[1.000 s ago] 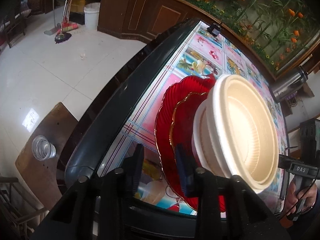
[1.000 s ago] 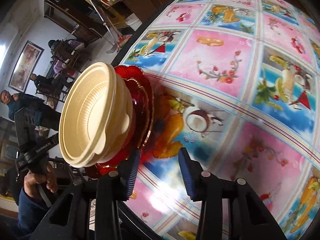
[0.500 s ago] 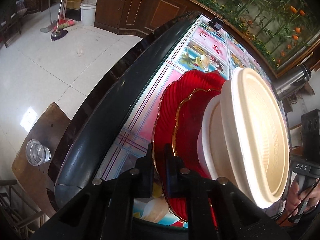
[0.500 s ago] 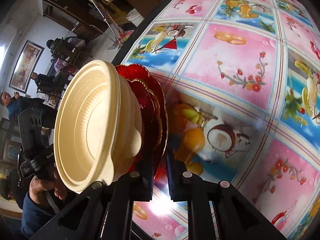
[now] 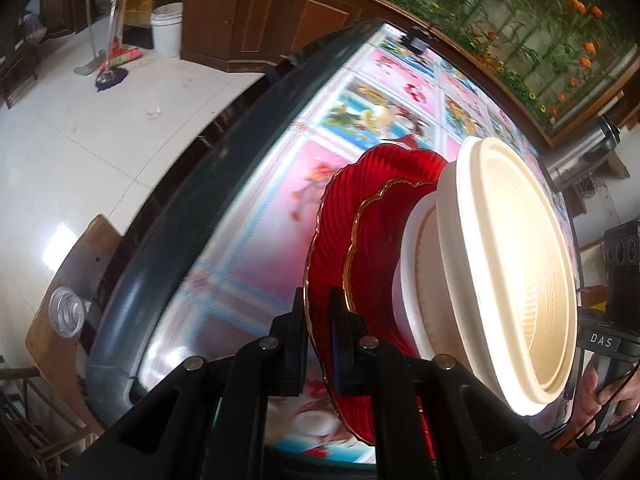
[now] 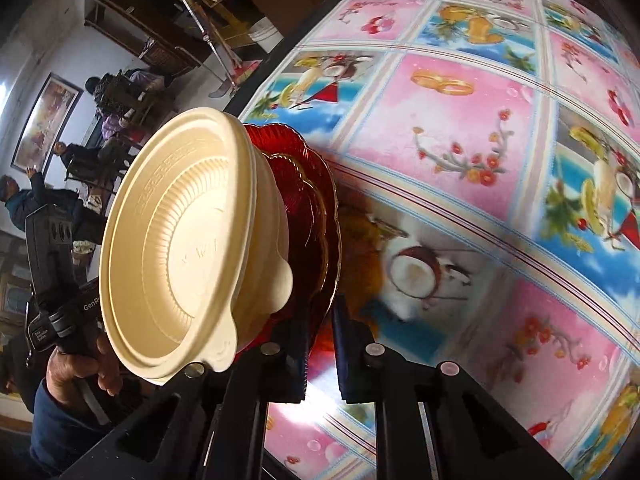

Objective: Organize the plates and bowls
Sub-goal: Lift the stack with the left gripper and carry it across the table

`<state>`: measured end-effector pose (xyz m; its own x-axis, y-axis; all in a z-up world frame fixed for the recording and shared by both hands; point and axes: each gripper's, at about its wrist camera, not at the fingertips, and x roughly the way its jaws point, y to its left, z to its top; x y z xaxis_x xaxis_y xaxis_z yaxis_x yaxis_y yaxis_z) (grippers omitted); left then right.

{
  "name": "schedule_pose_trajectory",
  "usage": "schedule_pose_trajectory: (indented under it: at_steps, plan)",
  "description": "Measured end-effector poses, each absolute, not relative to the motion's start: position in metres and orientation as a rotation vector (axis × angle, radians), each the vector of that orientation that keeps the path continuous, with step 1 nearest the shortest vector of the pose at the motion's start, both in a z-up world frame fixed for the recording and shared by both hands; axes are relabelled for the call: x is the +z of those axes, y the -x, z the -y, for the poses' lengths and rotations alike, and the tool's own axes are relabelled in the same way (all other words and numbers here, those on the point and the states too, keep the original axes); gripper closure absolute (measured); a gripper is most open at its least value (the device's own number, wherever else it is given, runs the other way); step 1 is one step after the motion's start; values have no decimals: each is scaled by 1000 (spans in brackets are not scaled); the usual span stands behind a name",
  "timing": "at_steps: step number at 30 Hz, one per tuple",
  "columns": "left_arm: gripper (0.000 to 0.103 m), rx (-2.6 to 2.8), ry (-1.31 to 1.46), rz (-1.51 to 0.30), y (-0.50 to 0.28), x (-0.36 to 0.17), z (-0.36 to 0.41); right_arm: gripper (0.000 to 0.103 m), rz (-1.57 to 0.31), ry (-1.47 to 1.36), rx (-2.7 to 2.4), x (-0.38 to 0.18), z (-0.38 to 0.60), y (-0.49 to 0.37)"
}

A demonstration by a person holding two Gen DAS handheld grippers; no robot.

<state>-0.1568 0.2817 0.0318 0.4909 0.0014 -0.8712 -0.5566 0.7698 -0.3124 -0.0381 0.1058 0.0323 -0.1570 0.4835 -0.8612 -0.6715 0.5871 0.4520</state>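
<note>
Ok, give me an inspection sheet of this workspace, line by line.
Surface: table covered with a glossy fruit-and-flower print cloth.
Job's things: stack of two cream bowls nested on a small red plate, on a large red plate.
Clutter: steel flask at the far edge.
Grippers: left tongs and right tongs each shut on the large red plate's rim, opposite sides.
Cables: nothing seen.
Surroundings: tiled floor, white bucket, mop, wooden cabinets, glass on a stool, people seated.
</note>
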Motion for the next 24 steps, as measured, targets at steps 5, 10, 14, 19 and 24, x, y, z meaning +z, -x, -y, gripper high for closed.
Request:
schedule_pose_trajectory:
  at_steps: [5,10,14,19,24]
  plan:
    - [95,314,570,-1020,122,40,-257,91,-1386,130,970,35,-79,21]
    - [96,222,506,-1042,69,42,-217,91,-1365,57,876,40,-31,-6]
    - [96,155,467,-1084,27,30,-181,91,-1344,8,771,40,12,-33]
    - [95,93,447,-1107,-15,19,-147,91,-1320,-18,664,41,51,-63]
    - [94,79,416,-1113,-31,19,-132,91,-1306,-39,610,42,70,-81]
